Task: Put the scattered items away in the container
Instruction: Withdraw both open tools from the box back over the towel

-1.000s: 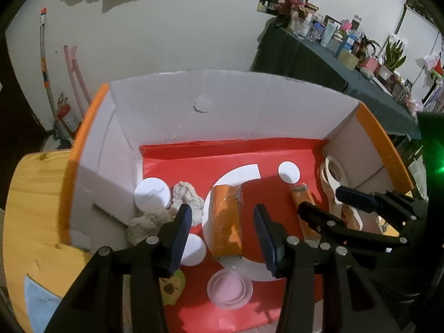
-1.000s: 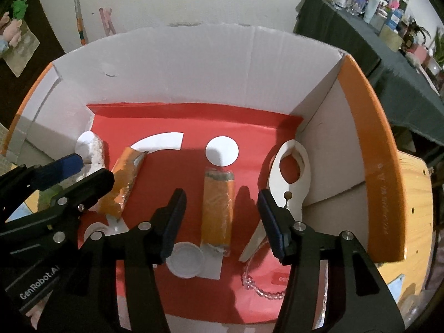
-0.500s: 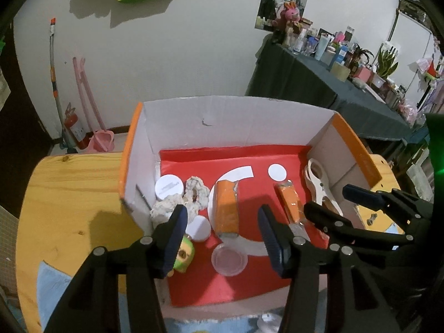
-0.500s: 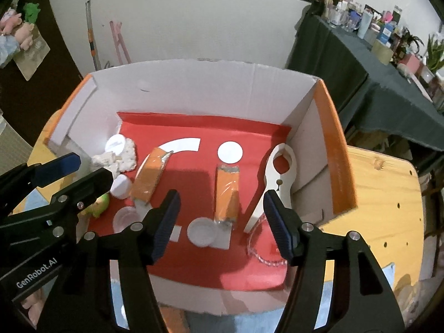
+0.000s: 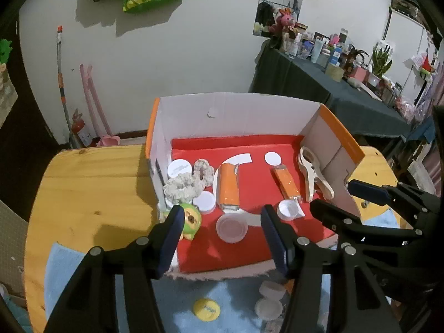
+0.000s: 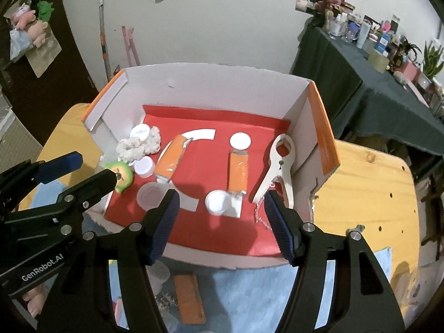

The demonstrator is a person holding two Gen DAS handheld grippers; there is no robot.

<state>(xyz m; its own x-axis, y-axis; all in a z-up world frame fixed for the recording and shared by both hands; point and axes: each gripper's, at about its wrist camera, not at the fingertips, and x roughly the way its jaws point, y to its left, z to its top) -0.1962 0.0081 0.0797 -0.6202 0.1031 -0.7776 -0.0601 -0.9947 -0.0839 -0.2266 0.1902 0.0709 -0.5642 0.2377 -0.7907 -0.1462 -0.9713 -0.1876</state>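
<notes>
the box (image 5: 341, 134) has white inner walls, orange top edges and a red floor (image 6: 211, 166) printed with white shapes. two packets (image 5: 229, 187) in it are orange, the big clip (image 6: 280, 166) is cream white, the small jars (image 5: 179, 168) are white, the scrunchie (image 5: 183, 187) is off-white, the little toy (image 5: 191, 217) green and yellow. the table (image 5: 83, 188) is yellow-toned wood under a light blue cloth (image 5: 236, 299), where a yellow cap (image 5: 206, 309) lies. both grippers are black with dark blue pads (image 6: 166, 222).

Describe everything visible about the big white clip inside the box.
The white clip looks like a large plastic spring clamp: two looped handles at the far end, a central pivot pin, and long jaws splayed open toward the camera. It lies flat on the box's red floor beside the right wall, right of an orange packet; a clear bead chain trails by its tips.
</notes>
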